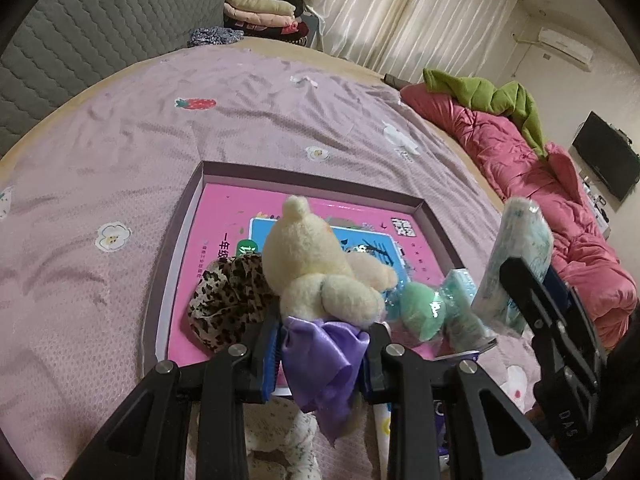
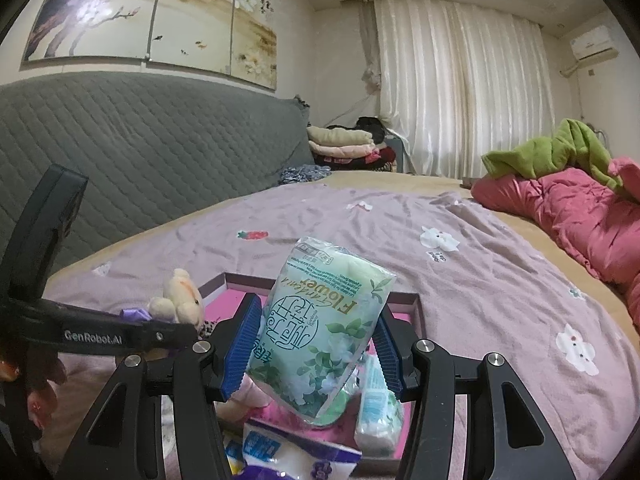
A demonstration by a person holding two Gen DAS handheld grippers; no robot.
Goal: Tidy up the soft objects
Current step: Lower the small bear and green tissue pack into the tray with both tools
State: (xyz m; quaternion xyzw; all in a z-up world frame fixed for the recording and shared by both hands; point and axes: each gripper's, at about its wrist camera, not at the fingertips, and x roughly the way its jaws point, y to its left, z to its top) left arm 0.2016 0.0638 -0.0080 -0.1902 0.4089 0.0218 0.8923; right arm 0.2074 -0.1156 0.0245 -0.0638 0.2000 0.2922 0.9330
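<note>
Your left gripper point(image 1: 320, 350) is clenched on the cream plush bear point(image 1: 316, 264), its blue pads pinching the purple satin bow point(image 1: 324, 364) at the toy's base. The bear hangs head-forward over the shallow box point(image 1: 192, 204) with the pink printed floor, which lies on the lilac bedspread point(image 1: 120, 152). Inside that box, just left of the bear, sits a leopard-print scrunchie point(image 1: 230, 300); to the right lie a mint-green sponge in clear wrap point(image 1: 420, 312) and a small tissue pack point(image 1: 464, 296).

Your right gripper point(image 2: 316, 344) is grasping a soft green floral-printed packet point(image 2: 324, 336), held upright between both blue pads above the near edge of the box. Below it you can see another small tissue pack point(image 2: 376, 412) and a blue-and-purple wrapped pack point(image 2: 280, 452) on the bed.

Further out, a pink quilt point(image 1: 540, 184) with a green blanket point(image 1: 492, 96) lies along the far right side of the bed, a grey quilted headboard point(image 2: 140, 140) stands behind, and folded clothes point(image 2: 344, 144) are stacked near the white curtains point(image 2: 460, 88).
</note>
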